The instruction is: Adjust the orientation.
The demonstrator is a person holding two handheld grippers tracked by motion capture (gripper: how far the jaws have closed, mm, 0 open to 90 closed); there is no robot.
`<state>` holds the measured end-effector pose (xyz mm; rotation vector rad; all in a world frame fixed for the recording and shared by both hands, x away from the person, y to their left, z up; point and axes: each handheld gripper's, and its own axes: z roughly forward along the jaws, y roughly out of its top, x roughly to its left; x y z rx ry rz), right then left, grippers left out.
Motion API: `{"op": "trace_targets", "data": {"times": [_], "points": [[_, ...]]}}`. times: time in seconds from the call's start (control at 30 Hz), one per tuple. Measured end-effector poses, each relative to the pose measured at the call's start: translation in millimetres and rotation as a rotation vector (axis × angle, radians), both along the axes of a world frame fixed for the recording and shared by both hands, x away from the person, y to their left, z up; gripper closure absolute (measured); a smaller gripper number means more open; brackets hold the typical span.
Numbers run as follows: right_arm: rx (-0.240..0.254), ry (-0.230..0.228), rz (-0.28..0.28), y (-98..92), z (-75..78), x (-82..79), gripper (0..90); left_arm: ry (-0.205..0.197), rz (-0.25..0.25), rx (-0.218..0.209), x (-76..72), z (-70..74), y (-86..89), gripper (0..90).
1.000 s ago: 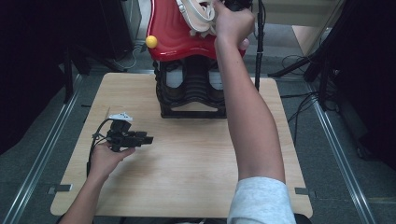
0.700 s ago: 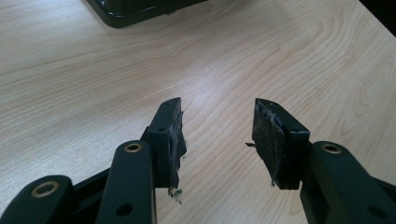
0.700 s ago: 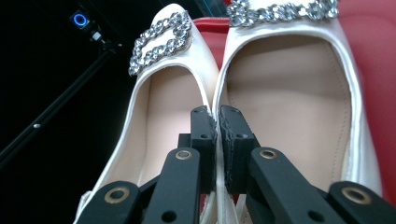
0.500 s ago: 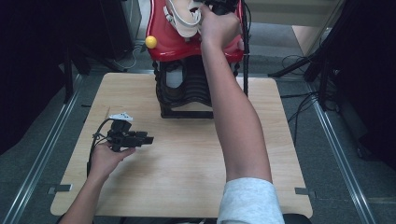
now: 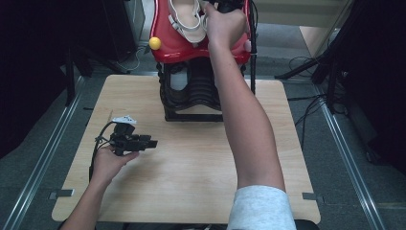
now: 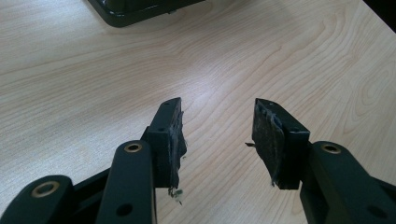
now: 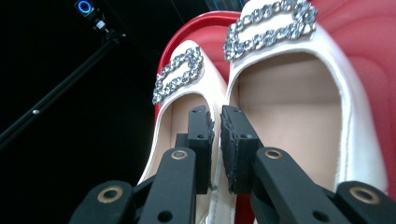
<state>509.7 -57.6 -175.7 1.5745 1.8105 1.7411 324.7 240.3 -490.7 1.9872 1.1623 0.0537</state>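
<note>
Our right gripper [image 7: 215, 114] pinches the touching inner walls of the pair of cream satin shoes with rhinestone buckles [image 7: 289, 116], and its jaws have just been easing apart, we judge to leave them on the red moulded plastic seat [image 7: 369, 56] at the table's 12 o'clock. The left gripper [image 6: 217, 107] idles unclenched at 8 o'clock.

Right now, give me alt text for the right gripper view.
The right gripper pinches the touching inner edges of two cream shoes with rhinestone buckles, resting on a red seat; its jaws have just been opening slightly.
</note>
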Motion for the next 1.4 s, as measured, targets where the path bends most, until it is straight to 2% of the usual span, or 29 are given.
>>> {"op": "trace_targets", "data": {"times": [0.2,0.3,0.47,0.6,0.77,0.87,0.97,1.03,1.17,1.27,1.4], "points": [[-0.005,-0.009,0.025,-5.4,4.1,-3.1,76.7,0.001,-0.002,0.002,-0.1,-0.2,-1.1,53.6],[0.015,-0.002,0.067,-8.3,6.4,-4.6,74.0,0.002,-0.002,0.001,0.1,-0.2,-1.2,53.5],[-0.011,-0.030,0.061,-16.3,13.2,-10.5,72.6,0.005,-0.007,0.006,0.5,-0.3,-1.7,53.4],[-0.037,-0.026,0.067,-23.6,15.9,-11.6,70.3,0.006,-0.010,0.010,0.8,-0.7,-3.0,53.5],[-0.054,-0.011,0.095,-35.8,13.5,-10.6,66.5,0.009,-0.011,0.010,1.6,-1.0,-3.8,53.3],[-0.059,-0.028,0.085,-43.8,13.6,-13.2,64.2,0.007,-0.010,0.013,1.9,-0.8,-4.7,53.3],[-0.054,-0.014,0.093,-50.2,12.1,-13.4,61.5,0.007,-0.016,0.019,2.3,-0.8,-5.8,53.3],[-0.071,-0.018,0.091,-54.4,11.0,-14.7,59.8,0.007,-0.016,0.020,2.4,-1.0,-6.7,53.2],[-0.091,-0.058,0.097,-63.9,7.2,-17.6,54.3,0.008,-0.015,0.020,2.8,-1.3,-7.4,53.0],[-0.072,-0.069,0.105,-71.8,2.9,-19.6,51.7,0.009,-0.014,0.019,3.2,-1.5,-7.5,52.8],[-0.107,-0.080,0.090,-78.7,0.0,-22.0,51.5,0.004,-0.023,0.023,2.9,0.0,-8.0,52.9]]}}
